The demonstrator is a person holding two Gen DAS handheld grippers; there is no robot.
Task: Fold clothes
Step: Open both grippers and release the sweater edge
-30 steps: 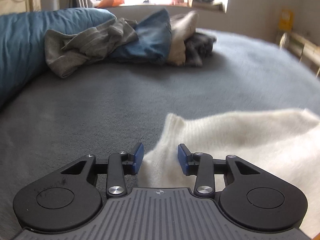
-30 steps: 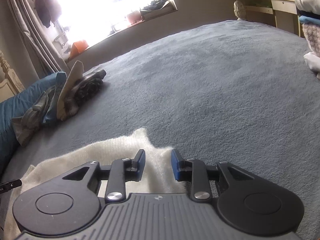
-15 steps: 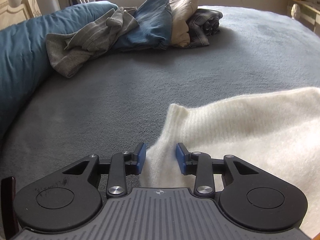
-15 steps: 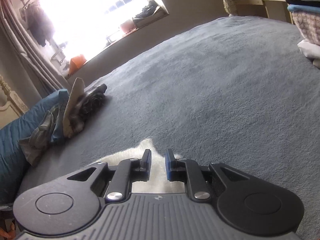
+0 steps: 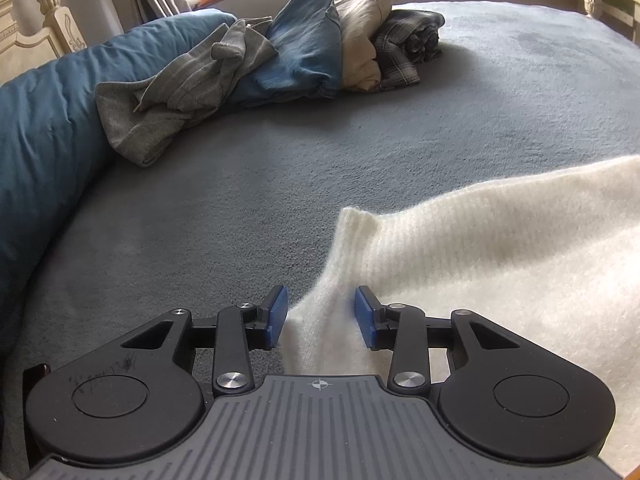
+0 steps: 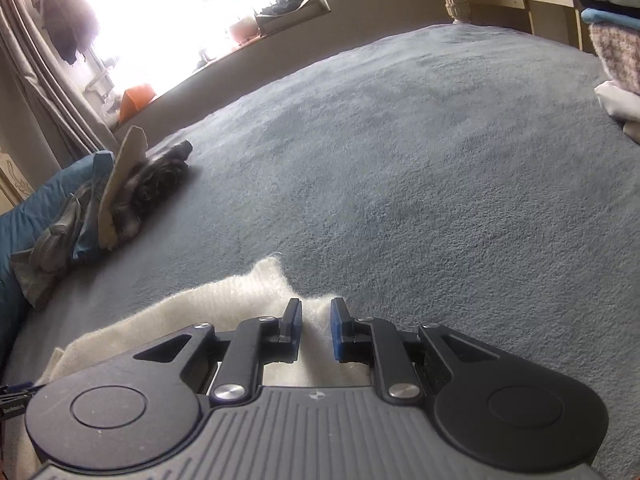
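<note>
Item: one cream knit garment (image 5: 500, 264), lying flat on the grey-blue bed (image 5: 500, 92) directly in front of you, its corner and edge toward the heap at the head of the bed. Your left hand-held gripper (image 5: 322, 318) stood over the garment's near left edge with a ridge of knit between the blue pads; its jaws were opening, and the pads did not visibly press the cloth, so you had no grip there. Your right hand-held gripper (image 6: 316, 330) had its jaws drawn close over the garment's far corner (image 6: 276, 280), knit showing in the narrow gap; whether the pads were truly pinching it could not be told. Progress, as judged: the garment lay spread and no finished fold was visible on it. Remaining stock: a jumbled pile of unfolded clothes (image 5: 280, 60), grey, denim blue, beige and plaid, leaning against the blue pillow (image 5: 44, 152), well apart from the garment. A stack of clothes (image 6: 612, 40) sat at the far right edge of the bed, seemingly done. Most of the task appeared left.
</note>
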